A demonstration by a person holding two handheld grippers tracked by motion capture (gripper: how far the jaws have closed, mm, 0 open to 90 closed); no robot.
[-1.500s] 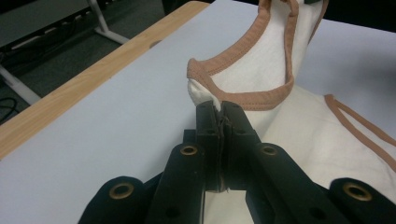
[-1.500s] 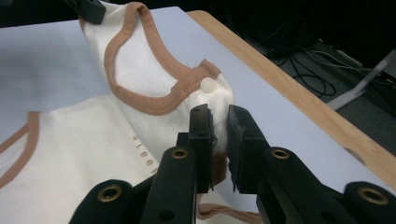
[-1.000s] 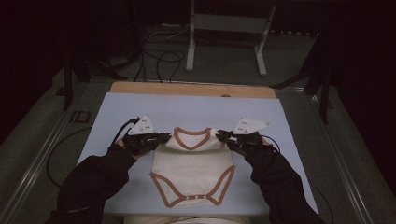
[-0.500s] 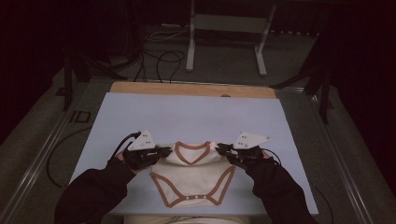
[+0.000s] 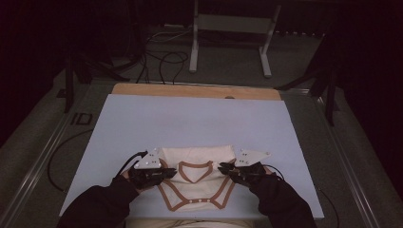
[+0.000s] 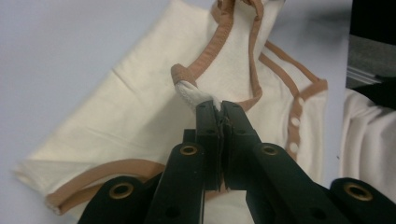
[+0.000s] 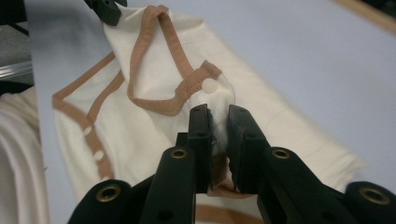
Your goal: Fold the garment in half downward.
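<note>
While pinched, plain bodysuit (image 5: 197, 178), no writing legible

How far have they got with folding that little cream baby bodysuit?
Roughly midway, I'd judge. Done: the bodysuit lies on the blue mat, its top part doubled toward the snap end. In hand: the left gripper and right gripper are each clamped on a shoulder. Left: laying the shoulders flat, letting go and probably another fold.

left gripper (image 5: 161, 174): jaws clamped | right gripper (image 5: 227, 170): jaws clamped
</note>
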